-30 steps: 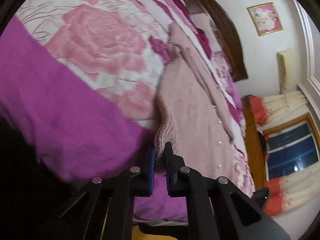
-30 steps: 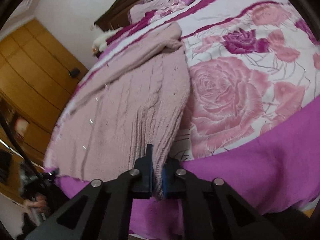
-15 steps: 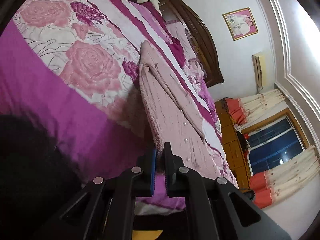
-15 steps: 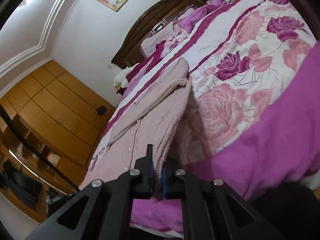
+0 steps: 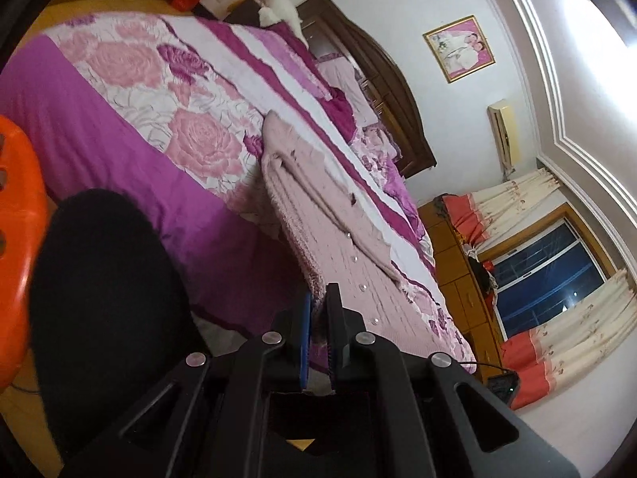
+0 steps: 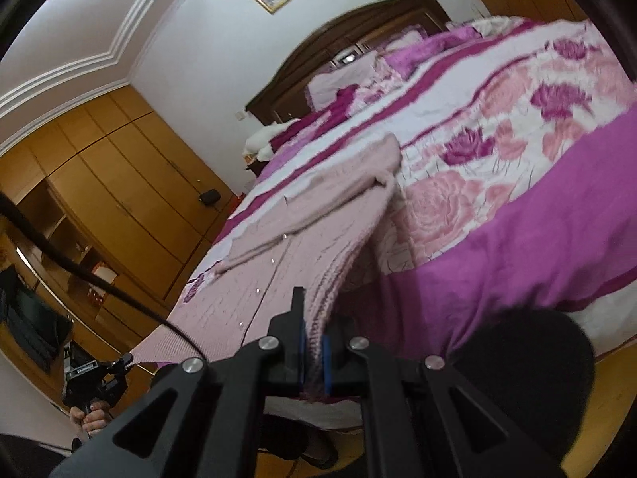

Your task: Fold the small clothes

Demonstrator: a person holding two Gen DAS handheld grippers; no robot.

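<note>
A pale pink knitted cardigan (image 5: 330,231) with small buttons lies lengthwise on the bed, one sleeve folded across its front. My left gripper (image 5: 316,310) is shut on one corner of its ribbed hem, which is lifted off the bed edge. In the right wrist view the same cardigan (image 6: 302,239) stretches away from my right gripper (image 6: 312,330), shut on the hem's other corner. The hem hangs taut between both grips. The left gripper (image 6: 119,362) also shows at the lower left there, held by a hand (image 6: 93,418).
The bed (image 5: 119,127) has a magenta and pink rose cover (image 6: 557,207) and a dark wooden headboard (image 6: 358,40). An orange plastic stool (image 5: 16,239) stands at left. A dark rounded shape (image 5: 103,310) sits close below. Wardrobes (image 6: 99,183) and a curtained window (image 5: 549,275) line the walls.
Both grippers have risen and drawn back from the bed with the hem still gripped. The lower part of the cardigan has lifted off the cover, and more of the room shows.
</note>
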